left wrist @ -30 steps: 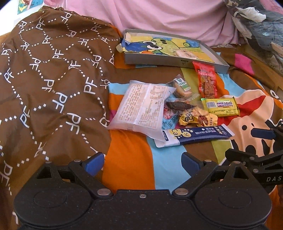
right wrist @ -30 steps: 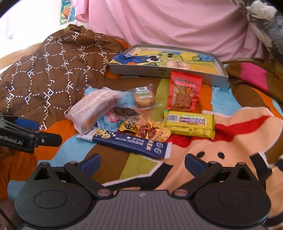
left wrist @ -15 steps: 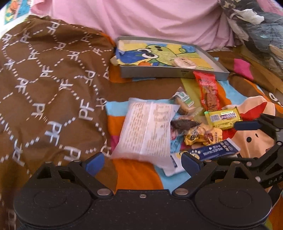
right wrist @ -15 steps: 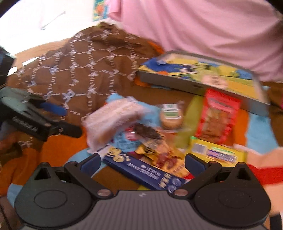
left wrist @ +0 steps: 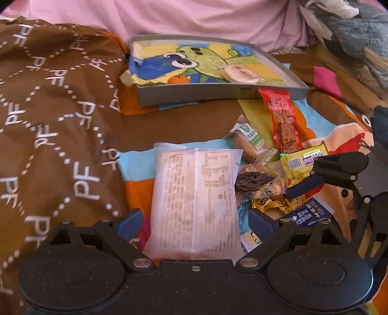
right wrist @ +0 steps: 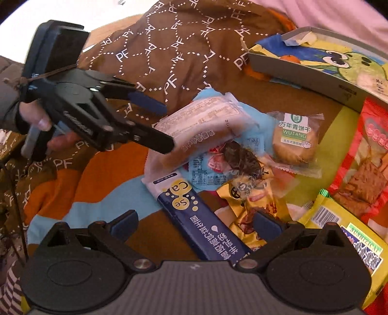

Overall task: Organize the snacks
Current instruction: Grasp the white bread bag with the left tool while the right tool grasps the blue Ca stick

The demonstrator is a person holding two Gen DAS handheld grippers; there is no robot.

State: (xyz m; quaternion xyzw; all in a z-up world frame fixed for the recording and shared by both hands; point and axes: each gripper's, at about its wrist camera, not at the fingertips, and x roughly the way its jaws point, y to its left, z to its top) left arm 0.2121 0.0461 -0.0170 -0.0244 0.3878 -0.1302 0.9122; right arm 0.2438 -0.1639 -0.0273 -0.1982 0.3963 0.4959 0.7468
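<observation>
Bedding (left wrist: 169,126) in patchwork colours carries everything; a brown quilt (left wrist: 55,109) printed with white letters covers its left side, and pink fabric (left wrist: 169,17) lines the far edge. Near that far edge lies a shallow grey box (left wrist: 194,93) with a cartoon lining, a round pale biscuit (left wrist: 241,74) inside it toward the right.

Toward the middle of the bedding sits the snack pile. Largest is a white bread packet (left wrist: 196,193), printed side up, between the spread fingers of the left gripper (left wrist: 195,221), which stands open around the packet's near end without clearly touching it. A long blue calcium bar (right wrist: 203,218) lies just right of the packet and under its corner, running between the parted fingers of the right gripper (right wrist: 196,220), also open. A red jerky pouch (left wrist: 283,121) reaches up to the box's front wall. A yellow bar (right wrist: 349,232) lies below the red pouch. Gold wrappers (right wrist: 252,206), a clear-wrapped round cookie (right wrist: 294,143) and a dark dried-fruit pack (right wrist: 240,160) crowd between them. A person's hand (right wrist: 36,121) grips the left tool's handle.
</observation>
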